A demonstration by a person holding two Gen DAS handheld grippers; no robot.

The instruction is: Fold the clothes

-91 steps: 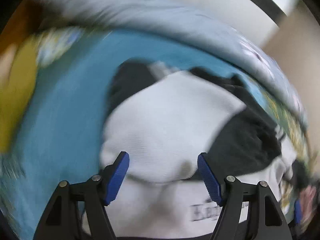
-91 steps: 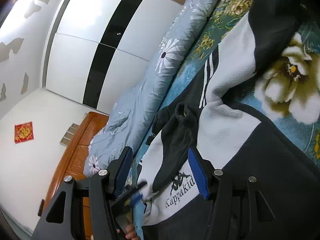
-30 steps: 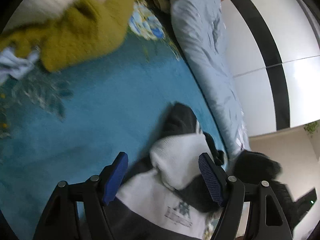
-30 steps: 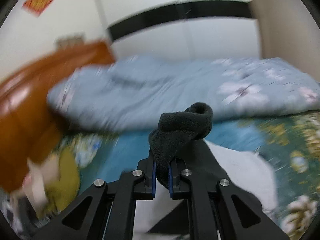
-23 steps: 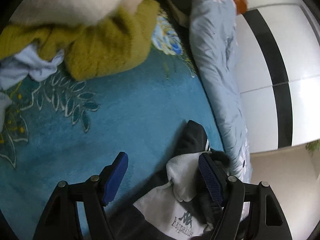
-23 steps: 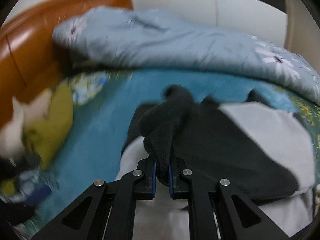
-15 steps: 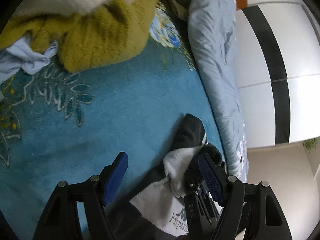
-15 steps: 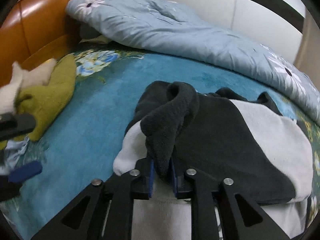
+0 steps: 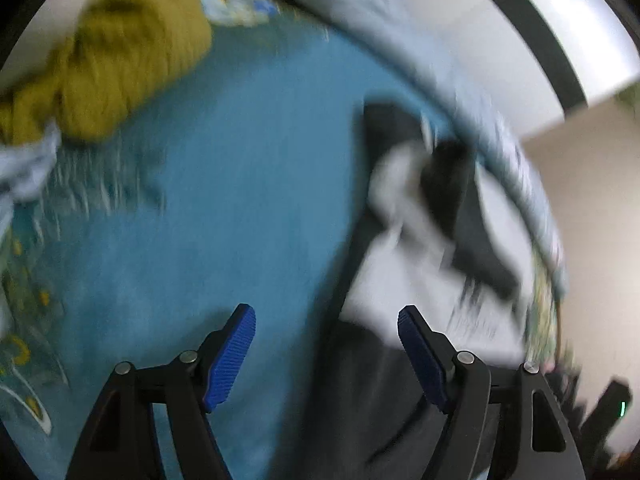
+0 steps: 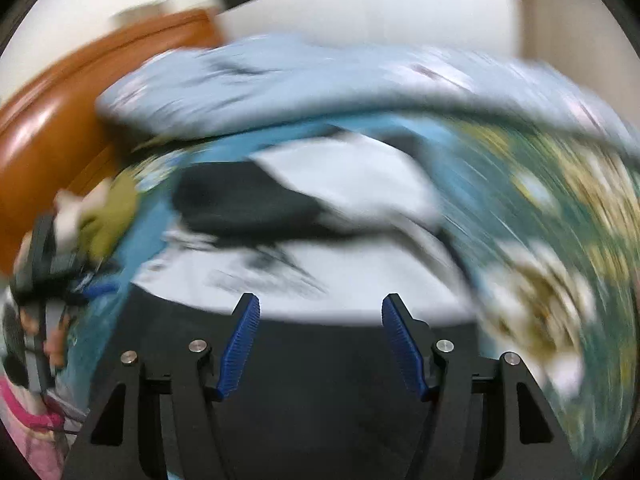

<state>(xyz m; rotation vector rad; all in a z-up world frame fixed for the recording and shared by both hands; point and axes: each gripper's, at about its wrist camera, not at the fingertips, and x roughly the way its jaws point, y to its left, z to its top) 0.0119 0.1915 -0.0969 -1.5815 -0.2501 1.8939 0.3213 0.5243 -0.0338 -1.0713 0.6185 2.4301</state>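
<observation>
The left claw (image 9: pixel 326 354) is hanging over the bed with its blue pads (image 9: pixel 230 356) spread wide, and nothing is sitting between them. The right claw (image 10: pixel 320 344) is spread wide too and is holding nothing. The black and white top (image 10: pixel 320 216) is lying flat on the blue flowery blanket (image 9: pixel 224 200), just in front of the right claw. A black part of it is lying folded across the white part, and a dark band of it is sitting right under the right claw. In the left view the same top (image 9: pixel 420 248) is lying to the right of the left claw, with its edge reaching in under the right-hand pad. Both pictures are very blurry, so the black bit folded across may be a sleeve. A yellow-green woolly thing (image 9: pixel 116 68) is lying well apart from the top, near the far edge of the blanket. A light blue quilt (image 10: pixel 320 80) is bunched up behind the top, near a brown wooden headboard (image 10: pixel 56 120).
</observation>
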